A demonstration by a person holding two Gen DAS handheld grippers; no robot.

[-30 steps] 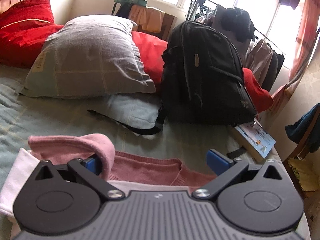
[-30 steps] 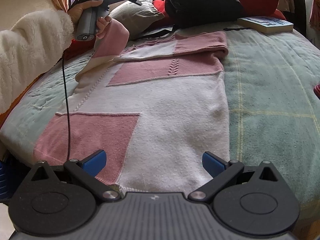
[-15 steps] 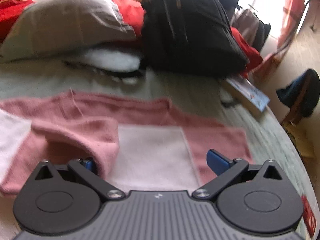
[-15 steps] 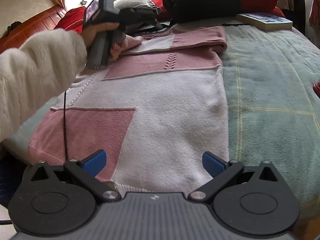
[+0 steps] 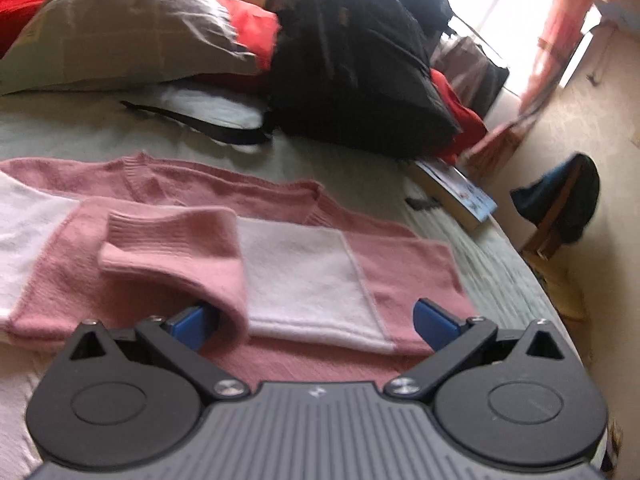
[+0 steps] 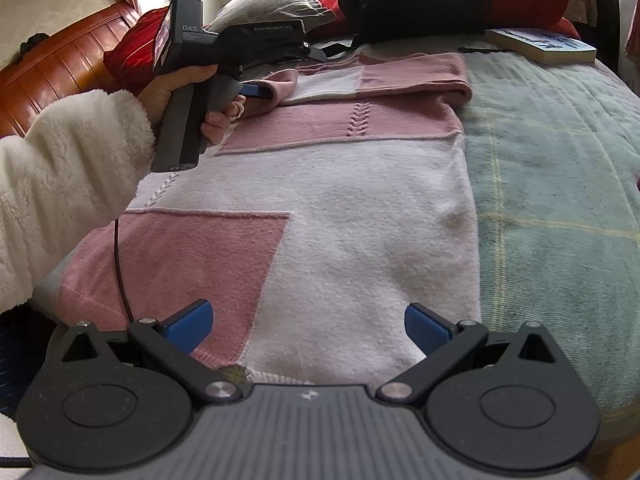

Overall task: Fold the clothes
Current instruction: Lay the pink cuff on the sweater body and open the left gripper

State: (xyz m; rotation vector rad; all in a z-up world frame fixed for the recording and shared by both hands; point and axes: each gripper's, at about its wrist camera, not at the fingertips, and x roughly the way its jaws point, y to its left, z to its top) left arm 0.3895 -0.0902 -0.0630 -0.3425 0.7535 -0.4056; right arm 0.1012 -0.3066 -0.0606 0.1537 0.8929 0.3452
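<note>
A pink and white knitted sweater (image 6: 360, 200) lies flat on the bed, its right sleeve folded across the chest. My left gripper (image 5: 312, 316) is low over the sweater's upper part (image 5: 300, 272), jaws wide apart. The pink sleeve cuff (image 5: 172, 248) is draped over its left fingertip (image 5: 192, 320), hooked rather than pinched. In the right wrist view a hand in a fluffy white sleeve holds that gripper, and its blue finger (image 6: 256, 90) is tucked in the cuff (image 6: 280, 84). My right gripper (image 6: 308, 320) is open just above the sweater's hem, holding nothing.
A black backpack (image 5: 352, 68), a grey pillow (image 5: 132, 28) and red cushions sit at the head of the bed. A book (image 6: 540, 44) lies near the bed's right edge. The green checked cover (image 6: 552, 160) is bare right of the sweater. A chair with dark clothes (image 5: 560, 204) stands beside the bed.
My left gripper has come down and across with the sleeve cuff, from raised above the bed to low over the sweater's chest. The right gripper has stayed in place.
</note>
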